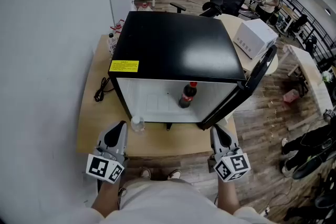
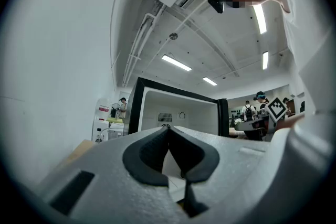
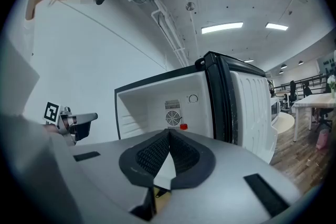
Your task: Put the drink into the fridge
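A cola bottle with a red cap stands upright inside the open black fridge, near the front of its white interior. In the right gripper view only its red cap shows above the jaws. Both grippers hover side by side in front of the fridge, over the table's near edge. My left gripper is shut with nothing in it, its pads meeting at the tips. My right gripper is also shut and holds nothing.
The fridge door hangs open to the right. A small clear bottle stands on the wooden table just ahead of the left gripper. A black cable lies at the fridge's left. A white appliance sits behind.
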A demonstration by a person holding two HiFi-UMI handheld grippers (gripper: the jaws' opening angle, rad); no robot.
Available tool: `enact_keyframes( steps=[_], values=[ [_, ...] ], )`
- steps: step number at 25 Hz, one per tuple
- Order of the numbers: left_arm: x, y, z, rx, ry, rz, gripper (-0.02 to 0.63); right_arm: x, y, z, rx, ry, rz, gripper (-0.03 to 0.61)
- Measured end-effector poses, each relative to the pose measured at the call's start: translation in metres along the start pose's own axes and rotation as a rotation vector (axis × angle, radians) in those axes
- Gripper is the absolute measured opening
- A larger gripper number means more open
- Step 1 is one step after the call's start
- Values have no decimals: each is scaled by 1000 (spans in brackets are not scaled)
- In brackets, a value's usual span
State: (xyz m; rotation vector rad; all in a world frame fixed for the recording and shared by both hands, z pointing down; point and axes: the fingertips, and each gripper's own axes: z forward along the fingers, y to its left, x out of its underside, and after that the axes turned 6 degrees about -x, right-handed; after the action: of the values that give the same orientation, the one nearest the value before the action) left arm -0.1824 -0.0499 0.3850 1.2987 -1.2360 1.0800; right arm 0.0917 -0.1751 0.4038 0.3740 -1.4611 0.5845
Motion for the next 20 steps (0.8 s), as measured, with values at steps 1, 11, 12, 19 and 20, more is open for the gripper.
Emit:
enact_keyframes(
  steps=[1, 11, 12, 19, 20],
  values=[
    [0, -1, 0, 0, -2, -1, 15, 1, 0, -1, -1, 1, 1, 1],
    [1, -11, 2, 26, -7, 1, 15, 7, 0, -14, 16, -23, 13, 2],
    [0, -13, 2, 31, -9, 4, 15, 8, 0, -15, 19, -23, 14, 2],
    [3, -13, 4, 52, -1, -1, 15, 12, 2, -19, 34, -24, 18, 1],
    [3, -14, 4, 55, -1, -2, 15, 12, 2, -19, 36, -24, 18, 1]
  ],
)
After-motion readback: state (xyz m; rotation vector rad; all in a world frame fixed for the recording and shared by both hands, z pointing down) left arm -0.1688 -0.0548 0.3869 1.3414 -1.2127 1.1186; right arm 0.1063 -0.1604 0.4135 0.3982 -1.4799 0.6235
